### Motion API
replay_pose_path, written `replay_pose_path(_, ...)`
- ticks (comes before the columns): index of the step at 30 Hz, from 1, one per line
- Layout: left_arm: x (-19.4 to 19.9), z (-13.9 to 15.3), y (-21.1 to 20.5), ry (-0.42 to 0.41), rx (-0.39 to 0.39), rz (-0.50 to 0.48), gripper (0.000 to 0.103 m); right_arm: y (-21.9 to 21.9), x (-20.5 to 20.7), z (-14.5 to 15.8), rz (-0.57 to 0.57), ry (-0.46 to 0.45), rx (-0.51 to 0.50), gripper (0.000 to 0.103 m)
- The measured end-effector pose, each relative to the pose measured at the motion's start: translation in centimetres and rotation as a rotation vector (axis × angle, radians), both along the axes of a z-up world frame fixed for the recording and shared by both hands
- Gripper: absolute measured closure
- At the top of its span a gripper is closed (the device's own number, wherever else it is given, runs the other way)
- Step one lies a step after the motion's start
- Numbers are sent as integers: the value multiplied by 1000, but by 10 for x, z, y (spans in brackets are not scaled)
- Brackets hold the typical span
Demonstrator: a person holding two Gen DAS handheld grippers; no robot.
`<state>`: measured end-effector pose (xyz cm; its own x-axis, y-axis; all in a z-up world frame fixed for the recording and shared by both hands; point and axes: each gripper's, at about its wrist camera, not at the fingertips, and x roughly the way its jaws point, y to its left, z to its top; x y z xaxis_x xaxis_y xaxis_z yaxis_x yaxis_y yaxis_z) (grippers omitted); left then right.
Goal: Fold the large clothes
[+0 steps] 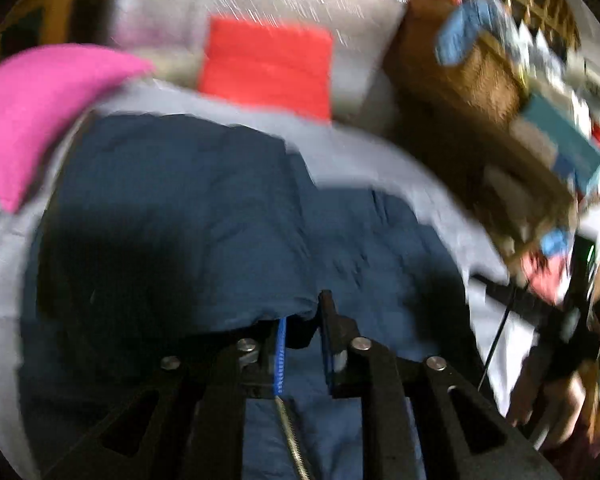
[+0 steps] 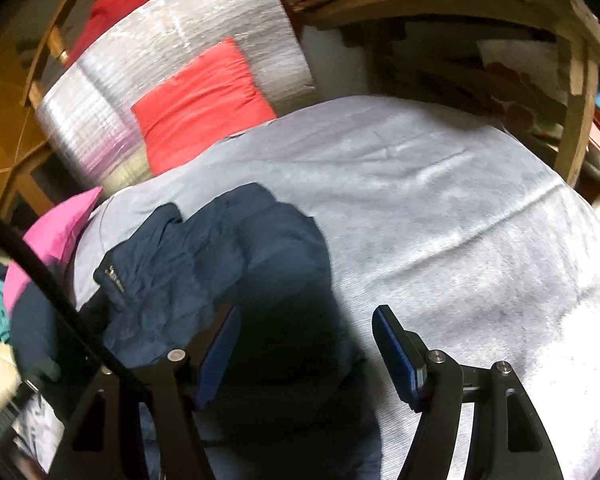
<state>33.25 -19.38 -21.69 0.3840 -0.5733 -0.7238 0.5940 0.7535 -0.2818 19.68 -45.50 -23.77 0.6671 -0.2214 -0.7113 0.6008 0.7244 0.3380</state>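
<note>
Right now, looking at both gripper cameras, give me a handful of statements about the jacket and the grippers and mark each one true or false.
1. The navy jacket lies on a light grey sheet. True.
2. The right gripper is clamped shut on a sleeve. False: its jaws stand wide apart and hold nothing.
3. The left gripper has navy fabric between its fingers. True.
4. A green cushion leans behind the sheet. False: the red cushion is there.
5. A pink cloth lies beside the jacket. True.

both wrist views close over navy jacket point(image 1: 188, 200)
</note>
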Motion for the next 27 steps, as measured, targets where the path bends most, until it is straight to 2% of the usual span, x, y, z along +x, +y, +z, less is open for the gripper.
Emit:
replay_pose_path(2, -13, -7, -8, 47, 79, -66, 68, -2, -1, 2, -2, -8, 8, 30)
replay_pose_path(3, -16, -7, -9, 53, 116, -83, 49, -3, -1, 3, 1, -14, 15, 30)
replay_pose_path(4, -20, -2, -4, 32, 138, -80, 39, -4, -2, 4, 4, -21, 21, 29)
replay_pose_path(6, -26, 15, 18, -27, 104, -73, 36, -1, -4, 7, 20, -37, 28, 28)
replay_pose_path(10, -25, 49, 72, -81, -32, -76, 19, 13, 0, 13, 78, -66, 23, 27)
replay_pose_path(12, -17, 61, 100, -107, -83, -12, 18, 29, 8, 15, 170, -79, 22, 26)
replay_pose_path(14, 3, 57, 130, -74, -101, 113, 18, 59, 20, 18, 289, -86, -12, 25)
replay_pose_path(16, 27, 39, 157, 9, -66, 277, 18, 85, 31, 19, 388, -80, -50, 21)
replay_pose_path(17, 34, 30, 165, 43, -43, 331, 18, 108, 42, 20, 468, -72, -84, 21)
replay_pose_path(19, 50, 5, 178, 120, 39, 434, 20, 134, 53, 20, 538, -63, -128, 18)
replay_pose_path(23, 60, -23, 172, 182, 152, 505, 20, 188, 80, 17, 621, -19, -279, 6)
replay_pose_path(27, 58, -35, 158, 196, 204, 487, 20, 212, 112, -10, 607, 109, -356, 5)
